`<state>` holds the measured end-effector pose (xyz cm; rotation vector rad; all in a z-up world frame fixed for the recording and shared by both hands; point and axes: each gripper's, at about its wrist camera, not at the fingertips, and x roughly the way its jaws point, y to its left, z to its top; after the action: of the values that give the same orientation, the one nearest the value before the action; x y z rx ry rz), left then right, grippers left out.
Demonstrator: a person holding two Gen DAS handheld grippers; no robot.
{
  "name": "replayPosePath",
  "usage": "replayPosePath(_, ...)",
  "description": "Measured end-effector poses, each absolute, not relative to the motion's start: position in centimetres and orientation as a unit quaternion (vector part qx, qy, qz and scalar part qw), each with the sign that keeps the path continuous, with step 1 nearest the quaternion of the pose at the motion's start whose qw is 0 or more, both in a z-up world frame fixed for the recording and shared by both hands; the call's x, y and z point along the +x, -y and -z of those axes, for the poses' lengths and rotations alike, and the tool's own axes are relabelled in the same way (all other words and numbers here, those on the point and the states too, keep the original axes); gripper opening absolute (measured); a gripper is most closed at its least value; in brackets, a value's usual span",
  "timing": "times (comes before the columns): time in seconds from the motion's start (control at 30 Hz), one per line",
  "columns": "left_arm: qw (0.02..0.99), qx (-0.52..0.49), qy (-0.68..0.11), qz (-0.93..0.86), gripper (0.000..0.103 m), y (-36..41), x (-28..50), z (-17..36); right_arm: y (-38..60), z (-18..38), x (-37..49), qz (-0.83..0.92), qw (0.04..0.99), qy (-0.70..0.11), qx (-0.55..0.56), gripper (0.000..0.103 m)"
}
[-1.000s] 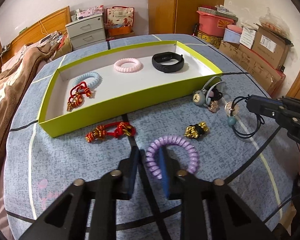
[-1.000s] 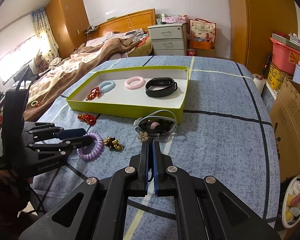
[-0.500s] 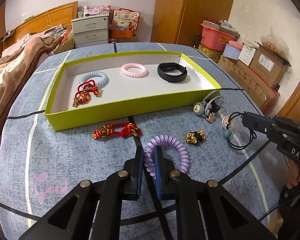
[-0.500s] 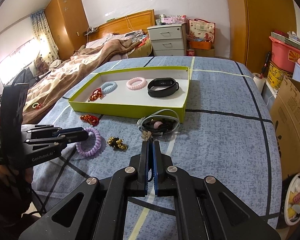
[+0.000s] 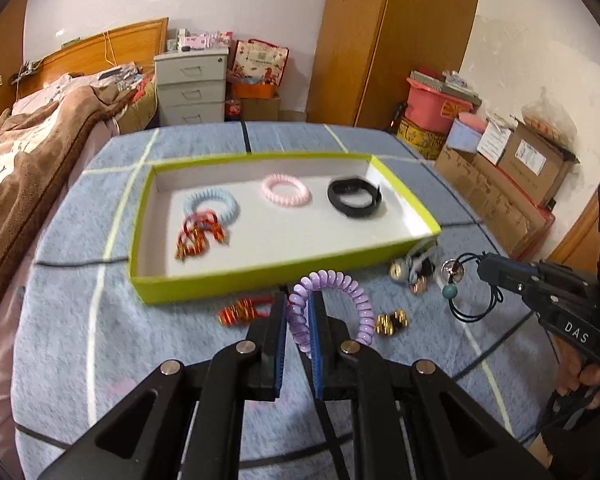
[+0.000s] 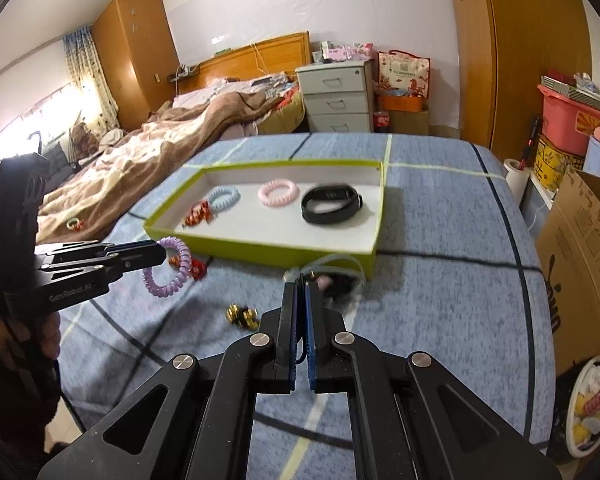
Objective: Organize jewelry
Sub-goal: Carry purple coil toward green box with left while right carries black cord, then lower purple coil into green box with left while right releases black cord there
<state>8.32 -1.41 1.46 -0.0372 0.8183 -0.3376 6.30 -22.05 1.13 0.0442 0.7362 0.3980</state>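
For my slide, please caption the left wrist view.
Left gripper lifts a purple coil bracelet toward the green tray.

Evenly lit indoor room seen through two fisheye lenses.
Daylight enters at the curtained window, which is blown out to white glare. Shadows under the green tray stay soft. Motion blur smears the bracelets and the blue tablecloth. Straight lines bow outward, and black vignetting fills every corner.
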Motion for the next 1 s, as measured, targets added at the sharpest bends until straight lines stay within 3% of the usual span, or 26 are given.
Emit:
replayPosePath(0.4, 0.908, -0.016, -0.387, 0.161, 0.011, 1.1, 13.0, -2.9, 20.8, -2.7, 11.3, -0.181, 0.921, -0.343, 0.032, 0.004)
replayPosePath(1.0, 0.886, -0.036, -0.435, 0.156, 0.011, 1.5, 17.8, 1.0, 19.1, 1.1, 16.5, -0.195, 0.893, -0.405, 0.027, 0.004)
